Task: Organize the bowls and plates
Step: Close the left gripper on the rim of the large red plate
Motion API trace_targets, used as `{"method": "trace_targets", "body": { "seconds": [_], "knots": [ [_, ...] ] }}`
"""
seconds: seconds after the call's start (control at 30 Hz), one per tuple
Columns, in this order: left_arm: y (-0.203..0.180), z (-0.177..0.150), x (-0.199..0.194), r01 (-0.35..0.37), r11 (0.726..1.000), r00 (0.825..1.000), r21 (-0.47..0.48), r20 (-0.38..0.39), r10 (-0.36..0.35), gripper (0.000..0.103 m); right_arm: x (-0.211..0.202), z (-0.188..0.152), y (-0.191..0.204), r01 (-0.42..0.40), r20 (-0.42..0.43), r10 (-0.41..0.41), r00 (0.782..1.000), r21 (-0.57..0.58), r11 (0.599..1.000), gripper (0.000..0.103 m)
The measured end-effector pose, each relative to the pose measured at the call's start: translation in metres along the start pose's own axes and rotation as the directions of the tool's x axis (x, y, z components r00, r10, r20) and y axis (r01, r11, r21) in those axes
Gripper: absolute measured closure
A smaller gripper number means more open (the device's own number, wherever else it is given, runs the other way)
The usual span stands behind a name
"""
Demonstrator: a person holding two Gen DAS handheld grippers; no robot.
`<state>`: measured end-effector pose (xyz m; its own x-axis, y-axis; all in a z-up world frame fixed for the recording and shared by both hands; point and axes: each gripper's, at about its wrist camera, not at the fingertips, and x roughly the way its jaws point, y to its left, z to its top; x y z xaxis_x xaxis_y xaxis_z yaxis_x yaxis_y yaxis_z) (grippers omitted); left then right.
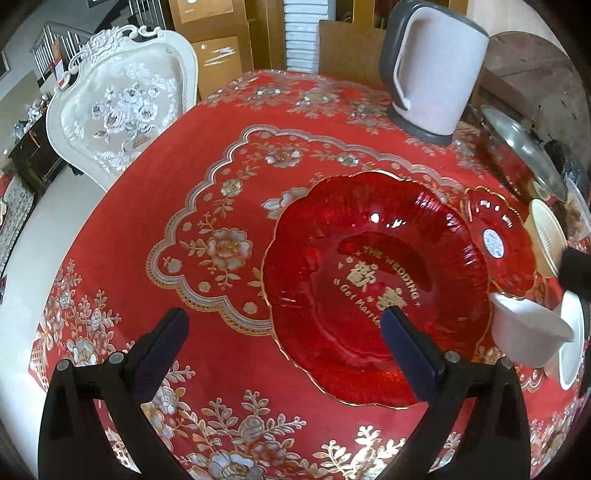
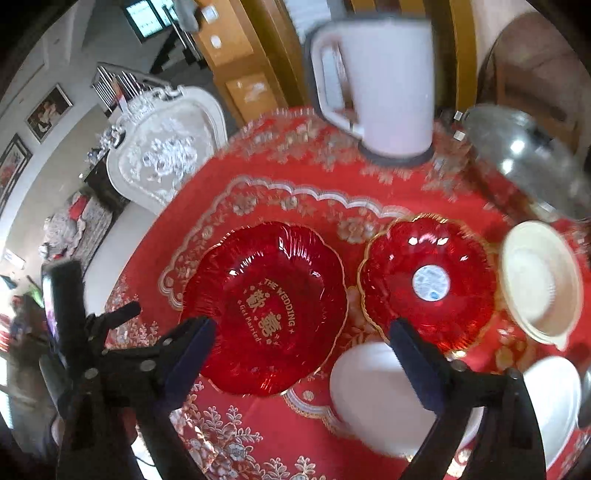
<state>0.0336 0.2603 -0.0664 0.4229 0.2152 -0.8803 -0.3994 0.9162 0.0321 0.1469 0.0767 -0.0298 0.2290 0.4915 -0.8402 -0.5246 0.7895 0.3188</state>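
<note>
Red cloth with gold flowers covers the bench (image 1: 207, 155). On it lie a large red plate (image 1: 373, 280), a small red plate (image 2: 428, 280) and white bowls (image 2: 539, 280), behind them a kettle (image 1: 436, 70). An ornate white chair (image 1: 122, 99) stands beyond. Both grippers, left (image 1: 284, 354) and right (image 2: 301, 363), hang released, holding nothing.

A red floral cloth (image 1: 184, 177) covers the desk, a carved white chair (image 1: 122, 107) stands beside it on pale floor, and wooden cabinets (image 1: 218, 33) line the back wall.
</note>
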Motion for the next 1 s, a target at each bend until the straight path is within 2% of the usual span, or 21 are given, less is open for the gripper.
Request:
{"method": "trace_targets", "body": {
  "seconds": [0.03, 0.13, 0.2, 0.3, 0.47, 1.0],
  "knots": [
    [0.001, 0.000, 0.002, -0.001, 1.000, 1.000, -0.001, -0.007, 0.001, 0.000, 0.010, 0.006, -0.005, -0.005, -0.032, 0.006, 0.999, 0.015, 1.000, 0.019],
    [0.002, 0.000, 0.009, 0.006, 1.000, 1.000, -0.002, -0.027, -0.007, 0.000, 0.029, 0.016, -0.014, -0.002, -0.084, 0.004, 0.996, 0.024, 1.000, 0.019],
    [0.000, 0.000, 0.012, 0.015, 1.000, 0.999, 0.003, -0.039, -0.015, 0.000, 0.041, 0.018, -0.019, -0.029, -0.119, 0.033, 0.992, 0.039, 0.999, 0.019],
    [-0.004, 0.000, 0.019, 0.025, 1.000, 0.998, 0.012, -0.059, -0.024, 0.000, 0.051, 0.019, -0.021, -0.059, -0.153, 0.067, 0.986, 0.053, 0.997, 0.021],
    [-0.004, 0.002, 0.029, 0.045, 0.999, 0.994, -0.004, -0.097, -0.045, 0.000, 0.067, 0.020, -0.020, -0.093, -0.201, 0.105, 0.974, 0.066, 0.993, 0.030],
    [-0.005, 0.007, 0.050, 0.033, 0.999, 0.987, -0.042, -0.157, -0.039, 0.000, 0.093, 0.020, -0.025, -0.068, -0.266, 0.086, 0.960, 0.079, 0.995, 0.048]
  ]
}}
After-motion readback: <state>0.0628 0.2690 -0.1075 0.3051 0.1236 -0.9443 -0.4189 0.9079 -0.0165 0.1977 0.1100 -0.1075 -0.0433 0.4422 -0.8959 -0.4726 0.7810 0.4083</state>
